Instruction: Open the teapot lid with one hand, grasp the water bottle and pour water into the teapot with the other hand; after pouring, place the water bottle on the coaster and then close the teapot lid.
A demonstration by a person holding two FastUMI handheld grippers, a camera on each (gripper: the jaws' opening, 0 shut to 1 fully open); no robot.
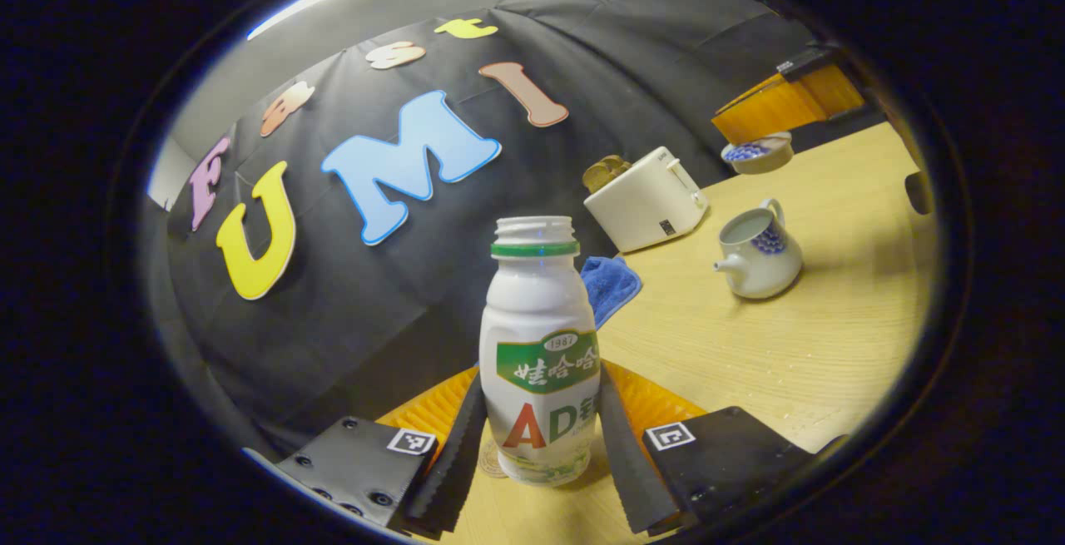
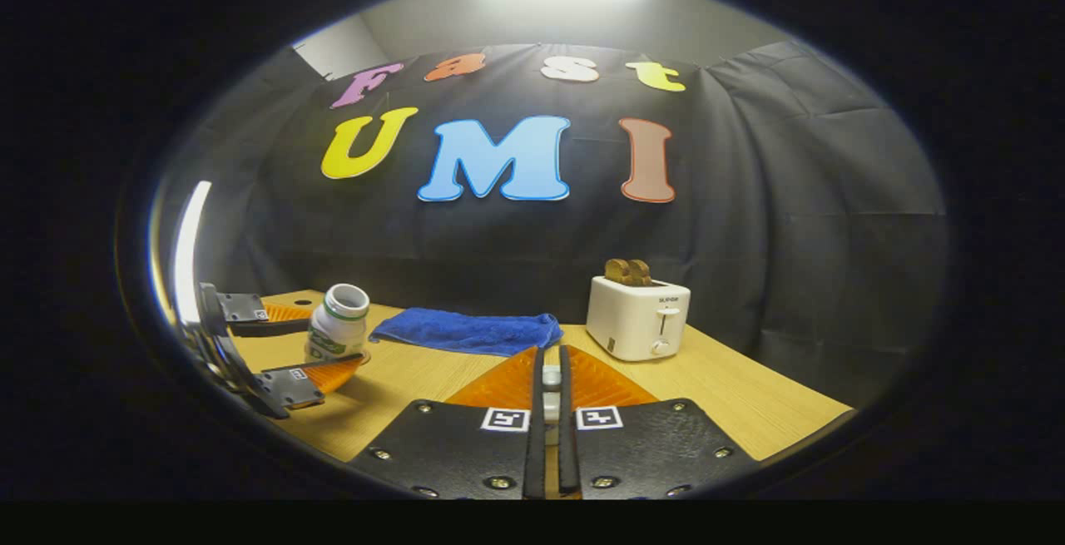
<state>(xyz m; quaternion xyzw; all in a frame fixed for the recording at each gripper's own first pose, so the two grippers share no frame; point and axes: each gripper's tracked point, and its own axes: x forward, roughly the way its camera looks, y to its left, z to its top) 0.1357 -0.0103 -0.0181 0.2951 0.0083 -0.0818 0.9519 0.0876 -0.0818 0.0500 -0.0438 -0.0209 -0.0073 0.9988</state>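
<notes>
The white water bottle (image 1: 541, 345), uncapped with a green neck ring, stands upright with its base on a small round coaster (image 1: 492, 462). My left gripper (image 1: 541, 374) is shut on the bottle, one finger pressing each side. Farther right stands the pale teapot (image 1: 759, 258) with blue flowers, its mouth uncovered. Its lid (image 1: 755, 154) hangs in the air beyond it. In the right gripper view my right gripper (image 2: 551, 351) is shut on the lid's small white knob (image 2: 551, 379). At the left of that view the left gripper (image 2: 337, 339) clasps the bottle (image 2: 337, 324).
A white toaster (image 2: 638, 318) holding toast stands at the back of the wooden table (image 1: 832, 345), near the black wall. A blue cloth (image 2: 470, 331) lies between the toaster and the bottle. A dark object (image 1: 918, 191) sits at the table's far right.
</notes>
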